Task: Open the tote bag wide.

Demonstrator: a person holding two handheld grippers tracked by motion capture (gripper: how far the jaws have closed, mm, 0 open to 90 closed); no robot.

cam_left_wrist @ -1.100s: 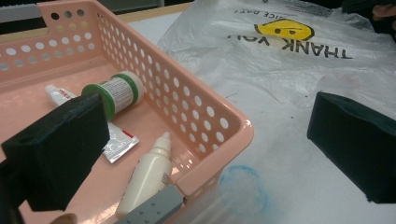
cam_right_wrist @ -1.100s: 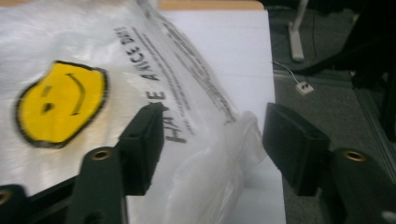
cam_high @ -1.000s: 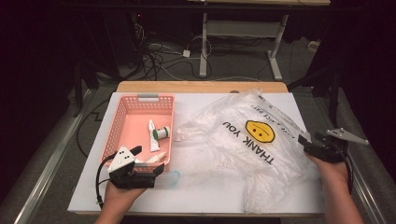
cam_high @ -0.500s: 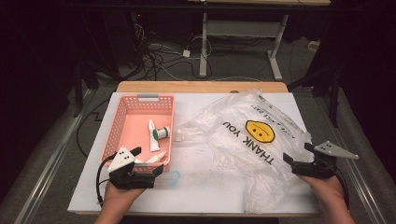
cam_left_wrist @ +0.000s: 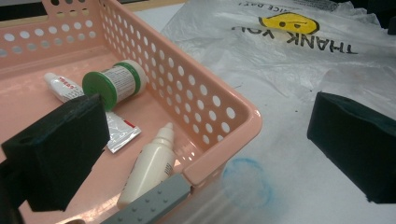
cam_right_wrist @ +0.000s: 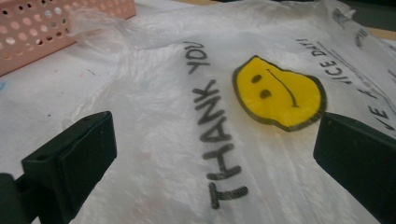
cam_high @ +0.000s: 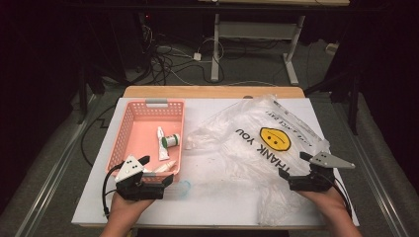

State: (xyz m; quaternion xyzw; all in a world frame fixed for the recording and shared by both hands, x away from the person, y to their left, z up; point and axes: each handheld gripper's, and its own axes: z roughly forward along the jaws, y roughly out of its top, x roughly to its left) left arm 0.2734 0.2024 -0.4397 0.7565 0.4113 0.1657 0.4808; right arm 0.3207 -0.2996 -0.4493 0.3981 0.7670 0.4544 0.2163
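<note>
A pink basket point(cam_high: 129, 129) sits on the left of the white table and holds a tube point(cam_left_wrist: 63, 87), a green-capped jar point(cam_left_wrist: 116, 83) and a white dropper bottle point(cam_left_wrist: 150, 169). My left gripper point(cam_high: 155, 170) is open, its jaws astride the basket's near right corner point(cam_left_wrist: 219, 149). To the right lies a clear plastic bag point(cam_high: 247, 148) printed with a yellow smiley point(cam_right_wrist: 280, 93) and "THANK YOU". My right gripper point(cam_high: 289, 180) hovers over the bag's near part. Its jaws have just been opening and now stand wide, with only the flat bag point(cam_right_wrist: 210, 163) under them.
A faint blue ring point(cam_left_wrist: 247, 179) marks the table just beyond the basket's corner. The white table top point(cam_high: 217, 197) ends close to both hands. Cables and desk legs point(cam_high: 216, 44) lie on the dark floor behind the table.
My right hand has moved left and nearer to the person, from the table's right edge onto the bag's near part, and its jaws have widened. The left hand has stayed put.
</note>
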